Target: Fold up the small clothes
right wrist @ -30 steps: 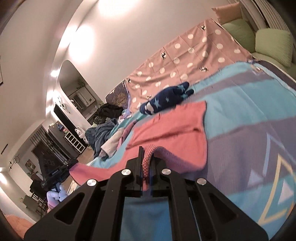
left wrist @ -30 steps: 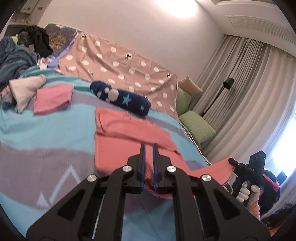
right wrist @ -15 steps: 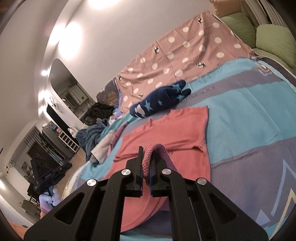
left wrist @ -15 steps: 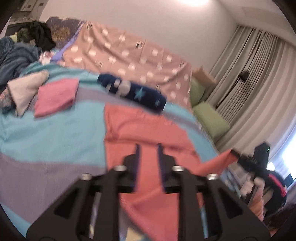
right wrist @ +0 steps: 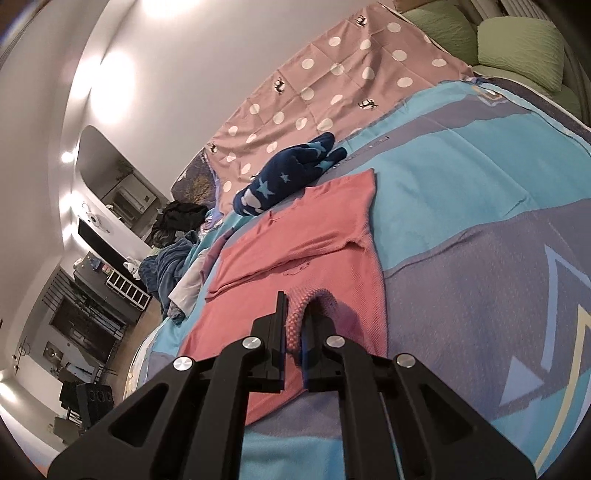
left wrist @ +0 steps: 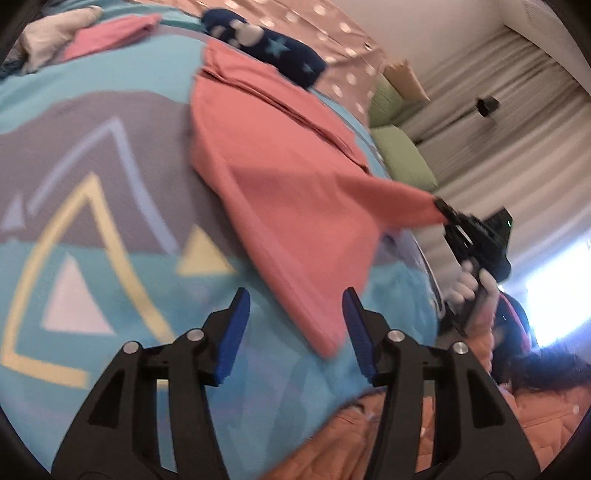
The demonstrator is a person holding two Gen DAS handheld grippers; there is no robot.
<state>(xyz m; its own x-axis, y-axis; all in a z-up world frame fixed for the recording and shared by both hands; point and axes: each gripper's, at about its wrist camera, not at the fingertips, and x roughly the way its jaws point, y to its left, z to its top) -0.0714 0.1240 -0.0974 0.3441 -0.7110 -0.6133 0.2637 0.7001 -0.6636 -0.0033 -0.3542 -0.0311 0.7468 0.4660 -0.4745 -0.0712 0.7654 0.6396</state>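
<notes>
- Coral-pink cloth, a small garment [right wrist: 295, 258], lay spread on the blue and grey patterned bedspread [right wrist: 461, 192], its far part already folded over.
- The right gripper [right wrist: 294, 328] was clamped on a bunched knitted hem of the garment, its fingers nearly together with the cloth pinched between them.
- In the left wrist view that corner of the garment [left wrist: 295, 177] was lifted off the bedspread [left wrist: 92, 155] toward the right gripper [left wrist: 441, 205].
- The left gripper [left wrist: 295, 325] had just been opening; its blue pads [left wrist: 232, 332] stood apart and held nothing, with the garment's near corner lying just ahead of them.
- Beyond the garment lay a navy star-patterned bundle [right wrist: 288, 173], touching its far edge.
- Farther past the garment sat a pink polka-dot sheet [right wrist: 332, 85] and green pillows [right wrist: 517, 40].
- Left of the garment lay a folded pink piece [left wrist: 110, 33].
</notes>
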